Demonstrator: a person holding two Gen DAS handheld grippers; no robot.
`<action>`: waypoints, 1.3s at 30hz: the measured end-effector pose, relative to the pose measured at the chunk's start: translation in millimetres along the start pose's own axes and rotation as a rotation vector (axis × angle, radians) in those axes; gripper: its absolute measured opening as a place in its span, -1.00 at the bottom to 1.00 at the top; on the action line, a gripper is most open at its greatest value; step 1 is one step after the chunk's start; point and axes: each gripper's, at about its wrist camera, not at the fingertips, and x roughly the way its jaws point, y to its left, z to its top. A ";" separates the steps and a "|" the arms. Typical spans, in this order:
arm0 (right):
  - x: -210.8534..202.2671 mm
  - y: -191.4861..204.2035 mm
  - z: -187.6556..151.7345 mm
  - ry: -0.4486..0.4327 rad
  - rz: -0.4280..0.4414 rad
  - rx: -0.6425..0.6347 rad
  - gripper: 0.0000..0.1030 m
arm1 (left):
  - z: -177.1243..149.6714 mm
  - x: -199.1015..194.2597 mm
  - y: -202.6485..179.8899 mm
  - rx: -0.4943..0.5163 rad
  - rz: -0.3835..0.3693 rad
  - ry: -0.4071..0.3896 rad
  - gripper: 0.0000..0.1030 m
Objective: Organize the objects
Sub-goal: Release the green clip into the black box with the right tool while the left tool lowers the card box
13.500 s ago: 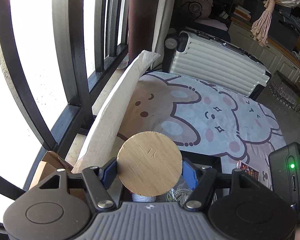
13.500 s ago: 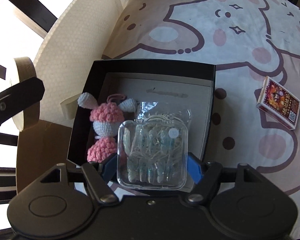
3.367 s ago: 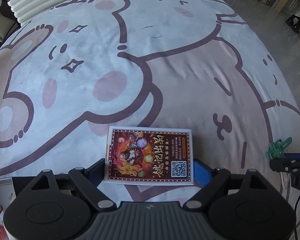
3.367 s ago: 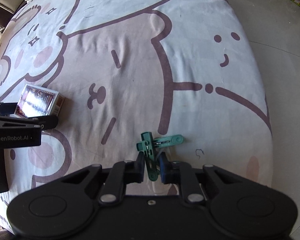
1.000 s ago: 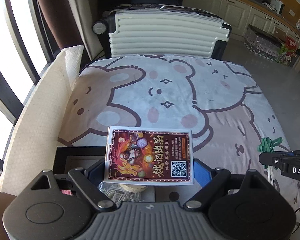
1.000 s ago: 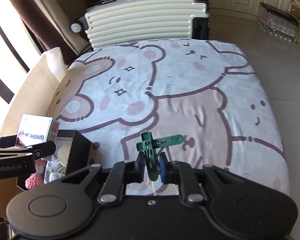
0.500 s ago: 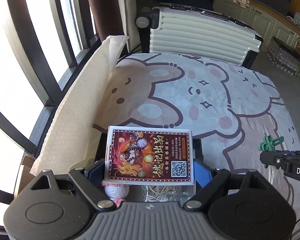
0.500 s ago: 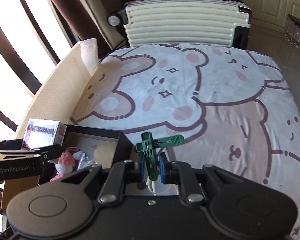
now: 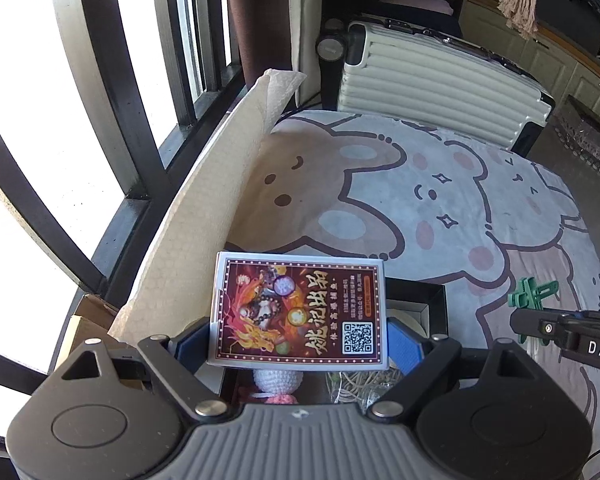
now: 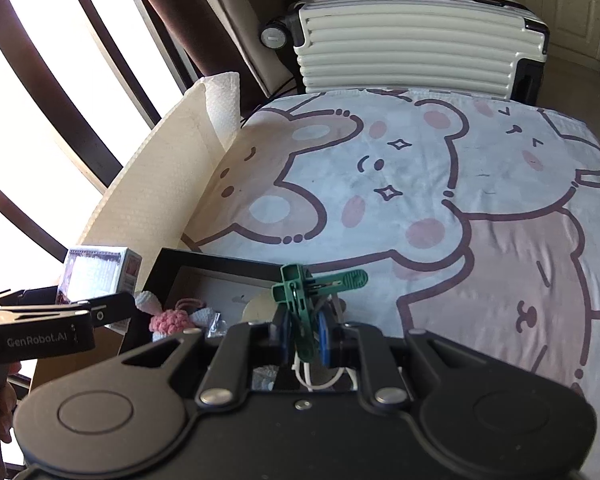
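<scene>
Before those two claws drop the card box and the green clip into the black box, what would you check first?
1. Left gripper clamps the card box: ok.
2. Right gripper pinches the green clothespin: ok.
3. Black box open: ok.
4. Card box above the black box: ok.
5. Free room beside the crochet bunny and wooden disc: cannot tell.
6. The two grippers apart: ok.

Card box and green clip held over the black box

A printed card box [image 9: 299, 312] is gripped flat, QR code up, above the open black box [image 10: 204, 264] — a pink crocheted bunny [image 10: 168, 320], a wooden disc [image 10: 258, 306] and, apparently, bagged cords lie inside; green clothespins [image 10: 308, 292] are pinched upright.
</scene>
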 end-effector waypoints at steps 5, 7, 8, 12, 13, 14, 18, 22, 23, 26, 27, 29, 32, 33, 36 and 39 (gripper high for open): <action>14.0 12.0 3.8 0.005 0.071 0.020 -0.71 | -0.3 0.1 12.3 -0.020 0.004 -0.009 0.73; 21.8 19.8 5.1 0.015 0.091 0.013 -0.71 | -0.8 1.4 17.0 -0.025 0.009 -0.007 0.73; 26.3 23.7 5.4 0.022 0.100 0.008 -0.71 | -1.2 2.3 19.2 -0.027 0.011 -0.005 0.73; 43.6 39.0 7.2 0.047 0.131 -0.008 -0.71 | -1.3 4.1 30.3 -0.042 0.017 -0.008 0.73; 48.9 42.3 8.2 0.053 0.142 -0.006 -0.71 | -1.0 4.3 33.1 -0.048 0.018 -0.010 0.73; 54.0 45.4 8.8 0.059 0.153 -0.005 -0.71 | -0.8 4.9 35.9 -0.055 0.018 -0.011 0.73; 72.0 56.2 11.2 0.083 0.199 0.007 -0.71 | 0.7 6.2 46.1 -0.078 0.021 -0.024 0.73; 91.3 68.0 13.2 0.110 0.238 0.007 -0.70 | 1.2 10.5 54.9 -0.087 0.033 -0.018 0.73; 95.6 70.8 13.7 0.113 0.244 0.003 -0.70 | 1.3 12.2 57.0 -0.090 0.039 -0.014 0.73; 106.4 75.2 15.1 0.121 0.289 0.007 -0.46 | 2.8 17.2 62.6 -0.101 0.050 -0.004 0.73; 109.3 75.8 16.4 0.119 0.300 0.011 -0.23 | 3.3 18.5 63.7 -0.102 0.053 -0.004 0.73; 112.5 75.9 19.0 0.114 0.304 0.013 -0.12 | 4.2 20.8 65.0 -0.101 0.058 -0.005 0.73; 115.8 70.8 21.3 0.120 0.307 0.032 -0.11 | 5.5 25.0 62.7 -0.093 0.059 -0.001 0.73; 116.2 69.0 21.9 0.121 0.302 0.035 -0.11 | 6.3 26.5 61.3 -0.089 0.060 0.002 0.73; 116.6 62.2 23.5 0.126 0.277 0.043 -0.13 | 7.6 30.5 56.4 -0.078 0.056 0.005 0.73; 112.5 50.6 26.1 0.117 0.259 0.071 -0.17 | 9.6 33.8 48.9 -0.065 0.041 0.008 0.73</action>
